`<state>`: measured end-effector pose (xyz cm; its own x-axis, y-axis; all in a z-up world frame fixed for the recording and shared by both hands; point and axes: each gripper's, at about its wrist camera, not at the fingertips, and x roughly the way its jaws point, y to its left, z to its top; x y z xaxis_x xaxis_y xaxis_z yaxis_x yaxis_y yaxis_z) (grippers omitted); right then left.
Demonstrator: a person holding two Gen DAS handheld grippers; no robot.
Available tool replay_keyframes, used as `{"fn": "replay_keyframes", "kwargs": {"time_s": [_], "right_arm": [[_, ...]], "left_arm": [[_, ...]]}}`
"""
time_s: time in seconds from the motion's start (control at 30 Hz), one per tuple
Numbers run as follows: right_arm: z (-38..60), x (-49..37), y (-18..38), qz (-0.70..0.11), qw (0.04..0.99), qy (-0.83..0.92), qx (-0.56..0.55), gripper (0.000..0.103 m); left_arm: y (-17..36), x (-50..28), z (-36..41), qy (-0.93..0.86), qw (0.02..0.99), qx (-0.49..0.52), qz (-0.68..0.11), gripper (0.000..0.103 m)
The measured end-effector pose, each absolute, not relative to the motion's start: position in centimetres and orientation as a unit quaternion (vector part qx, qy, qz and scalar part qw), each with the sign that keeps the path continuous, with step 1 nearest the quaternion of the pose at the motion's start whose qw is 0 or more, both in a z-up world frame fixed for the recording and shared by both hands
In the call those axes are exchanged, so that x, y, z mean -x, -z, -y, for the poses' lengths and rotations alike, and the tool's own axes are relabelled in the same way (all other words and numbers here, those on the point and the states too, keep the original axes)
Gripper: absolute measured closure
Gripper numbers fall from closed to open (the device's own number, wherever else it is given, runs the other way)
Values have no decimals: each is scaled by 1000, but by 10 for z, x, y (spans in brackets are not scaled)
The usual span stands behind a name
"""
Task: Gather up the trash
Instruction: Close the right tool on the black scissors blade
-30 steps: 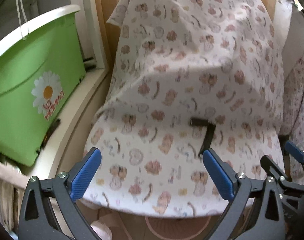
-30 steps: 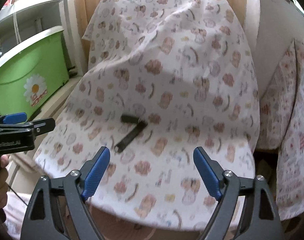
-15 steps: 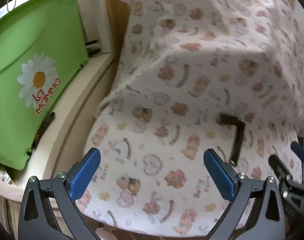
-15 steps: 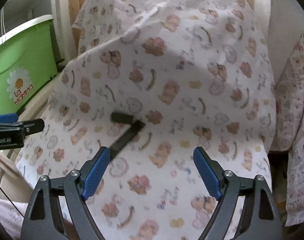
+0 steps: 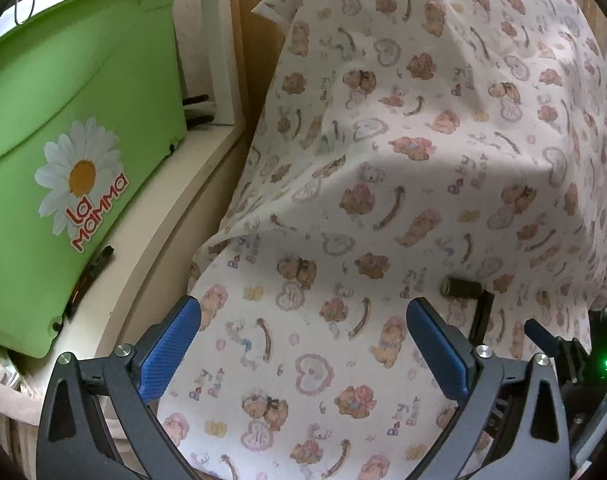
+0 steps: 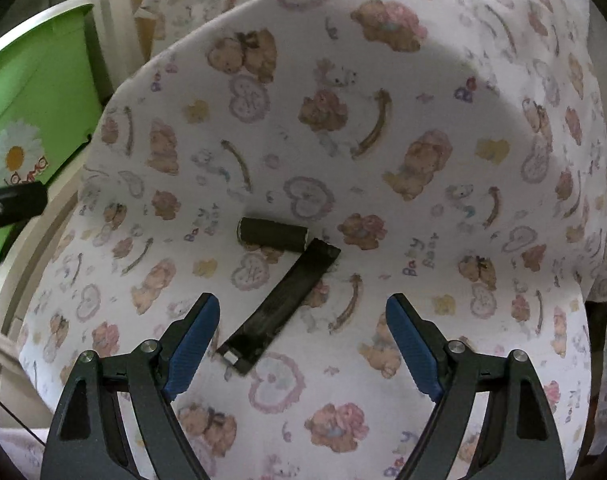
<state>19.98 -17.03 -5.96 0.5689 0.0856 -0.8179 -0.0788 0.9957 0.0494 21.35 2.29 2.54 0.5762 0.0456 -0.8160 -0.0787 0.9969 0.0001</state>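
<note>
The right gripper [image 6: 302, 334] is spread wide with nothing between its blue pads, pointing down at a seat draped in a printed cloth [image 6: 383, 140]. Just ahead of it lies the trash: a flat black strip [image 6: 281, 306] running diagonally from near the left pad up and away, and a short dark cylinder [image 6: 272, 235] lying crosswise just beyond the strip's far end; whether the two touch cannot be told. Both rest on the cloth, apart from the pads.

The left gripper [image 5: 303, 346] is also spread, empty, over the same cloth [image 5: 403, 160]. From it, the dark cylinder [image 5: 461, 287] and strip [image 5: 481, 316] sit just beyond its right pad.

The cloth carries teddy bears, hearts and the repeated words "Baby Bear". Far to the left of both grippers stands a green plastic tub [image 5: 75, 92] on a pale shelf [image 5: 159, 216], with a daisy sticker reading "La Mamma" in red letters.
</note>
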Motion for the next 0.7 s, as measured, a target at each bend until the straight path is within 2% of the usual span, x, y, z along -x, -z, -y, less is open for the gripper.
{"fn": "replay_keyframes", "kwargs": {"time_s": [0.07,0.4,0.5,0.53,0.57,0.63,0.67,0.7], "right_arm": [[166,-203,63,-467,883,-44,2,23],[153,-212,83,-489,871,-43,19,37],[150,-212,84,-485,872,-52,27,45],[150,-212,84,-484,873,-54,25,50],[149,-212,84,-483,874,-54,23,60],[148,-211,83,-481,874,-57,28,74],[148,-211,82,-482,874,-57,30,80],[148,-210,82,-485,872,-55,31,81]], "left_arm": [[-24,-215,-23,-37,887,14,-460,2],[-28,-214,-22,-27,893,13,-449,2],[-27,-213,-22,-26,892,13,-450,2],[-27,-213,-21,-26,892,12,-451,2],[-26,-214,-20,-26,892,10,-452,2],[-25,-214,-18,-26,890,5,-454,2],[-24,-214,-17,-24,889,0,-457,2],[-22,-215,-15,-22,888,-3,-458,2]]}}
